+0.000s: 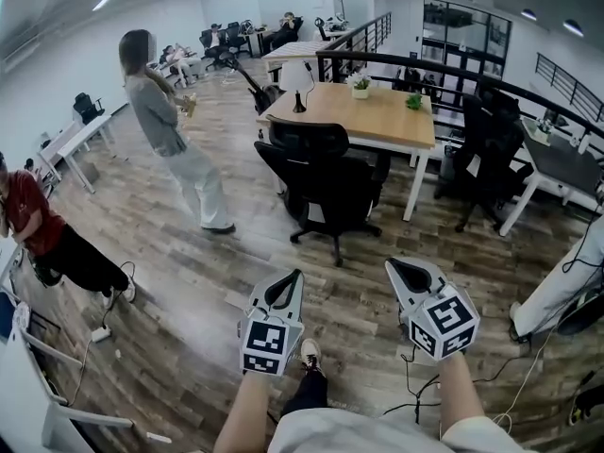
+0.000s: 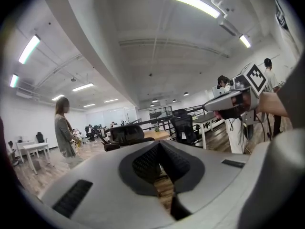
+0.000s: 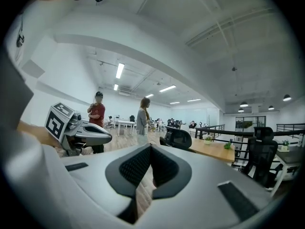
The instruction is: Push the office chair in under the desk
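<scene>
Black office chair [image 1: 326,182] stands beside light wooden desk [image 1: 387,121]; we hold left gripper [image 1: 294,279] and right gripper [image 1: 394,270] closed, empty, short of it.

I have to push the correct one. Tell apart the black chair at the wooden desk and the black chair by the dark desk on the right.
The near chair stands on open floor before the wooden desk; the far chair sits between that desk and the dark desk. The near chair's back is lower; the far chair rises taller, with a headrest. Both are black with spread-leg bases.
</scene>
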Tool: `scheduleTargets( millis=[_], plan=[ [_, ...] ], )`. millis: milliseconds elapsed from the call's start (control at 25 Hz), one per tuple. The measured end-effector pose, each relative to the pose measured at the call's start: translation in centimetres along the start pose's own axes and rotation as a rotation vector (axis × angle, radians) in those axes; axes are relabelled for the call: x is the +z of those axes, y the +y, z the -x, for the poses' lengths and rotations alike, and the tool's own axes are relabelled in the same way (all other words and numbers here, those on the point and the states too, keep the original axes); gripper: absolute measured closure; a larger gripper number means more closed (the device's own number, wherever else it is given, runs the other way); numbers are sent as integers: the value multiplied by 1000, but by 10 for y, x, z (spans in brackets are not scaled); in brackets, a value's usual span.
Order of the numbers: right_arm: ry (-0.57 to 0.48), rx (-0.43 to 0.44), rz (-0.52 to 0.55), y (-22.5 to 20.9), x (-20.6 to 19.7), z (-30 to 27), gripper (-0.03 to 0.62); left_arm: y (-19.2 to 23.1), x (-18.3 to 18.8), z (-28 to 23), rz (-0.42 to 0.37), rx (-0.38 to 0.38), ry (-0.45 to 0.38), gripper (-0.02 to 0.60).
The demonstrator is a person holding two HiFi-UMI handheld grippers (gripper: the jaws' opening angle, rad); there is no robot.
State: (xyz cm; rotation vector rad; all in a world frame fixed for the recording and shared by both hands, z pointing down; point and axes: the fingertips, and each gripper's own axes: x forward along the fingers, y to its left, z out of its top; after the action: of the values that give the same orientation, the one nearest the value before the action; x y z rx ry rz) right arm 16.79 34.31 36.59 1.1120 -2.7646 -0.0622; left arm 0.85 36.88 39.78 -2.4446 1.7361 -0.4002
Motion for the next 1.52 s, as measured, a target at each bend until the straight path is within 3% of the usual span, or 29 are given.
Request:
scheduleTargets(
  millis=[440,680,1520],
  plan=[
    [-58,-5,-5,-56,21,-101,588,71,-3,-98,-12,-1,-26,568],
    [-62,-51,56,-84,28,-154,583,105,-10,-152,-4,-22,-18,569],
    [-50,-46,-41,-142,39,-287,588,202,-23,-264,25,-55,5,568]
  ],
)
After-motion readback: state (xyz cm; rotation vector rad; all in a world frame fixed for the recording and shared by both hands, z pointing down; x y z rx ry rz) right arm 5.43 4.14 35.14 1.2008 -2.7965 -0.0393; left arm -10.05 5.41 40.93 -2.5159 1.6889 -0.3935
